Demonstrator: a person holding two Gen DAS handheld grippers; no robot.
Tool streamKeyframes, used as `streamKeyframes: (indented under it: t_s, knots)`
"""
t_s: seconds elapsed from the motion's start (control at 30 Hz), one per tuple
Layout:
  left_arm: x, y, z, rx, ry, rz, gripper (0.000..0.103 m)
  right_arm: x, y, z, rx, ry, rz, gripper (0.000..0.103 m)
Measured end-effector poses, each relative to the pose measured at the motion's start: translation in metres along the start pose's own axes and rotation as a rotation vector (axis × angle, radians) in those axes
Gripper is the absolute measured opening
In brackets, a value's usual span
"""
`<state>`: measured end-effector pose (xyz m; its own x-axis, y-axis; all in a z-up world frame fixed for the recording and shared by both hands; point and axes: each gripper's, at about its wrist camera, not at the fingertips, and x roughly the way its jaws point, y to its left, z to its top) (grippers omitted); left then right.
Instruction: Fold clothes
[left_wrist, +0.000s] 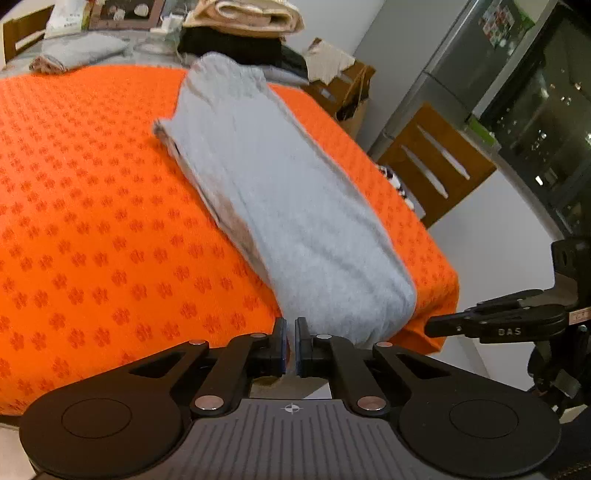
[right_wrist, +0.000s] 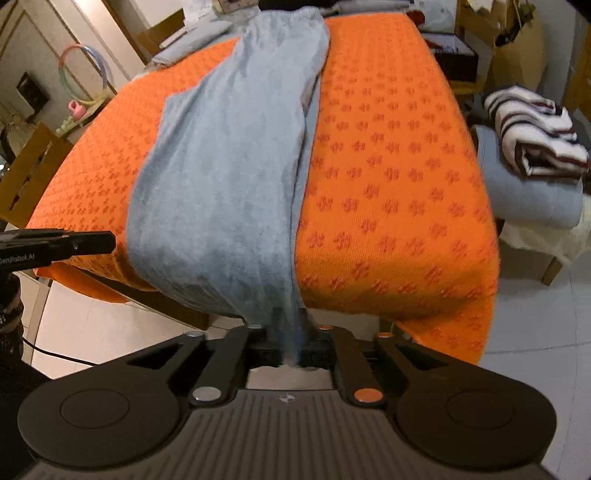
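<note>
Grey trousers (left_wrist: 280, 206) (right_wrist: 229, 166), folded lengthwise, lie along a table under an orange patterned cloth (left_wrist: 92, 221) (right_wrist: 388, 166). Their near end hangs over the table's front edge. My left gripper (left_wrist: 291, 332) sits at that edge, just left of the trousers' end. Its jaws are shut to a thin slit with nothing between them. My right gripper (right_wrist: 293, 332) is at the same end, and a narrow, blurred strip of grey fabric runs down between its parted jaws. The pads do not visibly press on it. Each gripper shows at the edge of the other's view (left_wrist: 432, 328) (right_wrist: 107, 242).
Folded clothes (left_wrist: 243, 18) are piled at the table's far end. A wooden chair (left_wrist: 436, 162) and a cardboard box (left_wrist: 343, 88) stand on one side. A striped folded garment (right_wrist: 532, 136) lies on a grey cushion (right_wrist: 528, 195) beside the table. White tiled floor (right_wrist: 92, 325) lies below the front edge.
</note>
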<state>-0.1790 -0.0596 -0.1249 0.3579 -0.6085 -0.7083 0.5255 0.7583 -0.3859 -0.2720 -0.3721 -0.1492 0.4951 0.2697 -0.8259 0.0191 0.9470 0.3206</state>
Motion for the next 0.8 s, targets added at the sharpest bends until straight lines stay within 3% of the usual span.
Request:
streamKeyframes:
  t_s: [0.23, 0.3, 0.43, 0.63, 0.8]
  knots:
    - [-0.013, 0.002, 0.013, -0.008, -0.05, 0.015, 0.031, -0.028, 0.001, 0.026, -0.021, -0.065, 0.003, 0.048]
    - [-0.016, 0.005, 0.016, -0.012, -0.06, 0.021, 0.032, -0.035, 0.0, 0.031, -0.016, -0.082, 0.012, 0.058]
    - [-0.023, 0.01, 0.022, -0.022, -0.084, 0.034, 0.045, -0.043, 0.002, 0.038, -0.018, -0.098, 0.019, 0.06]
    - [-0.036, 0.023, 0.043, -0.042, -0.122, 0.046, 0.051, -0.048, 0.013, 0.055, -0.052, -0.112, 0.031, 0.069]
    - [-0.033, 0.031, 0.081, -0.021, -0.147, 0.083, 0.053, -0.048, 0.01, 0.097, -0.123, -0.123, 0.045, 0.073]
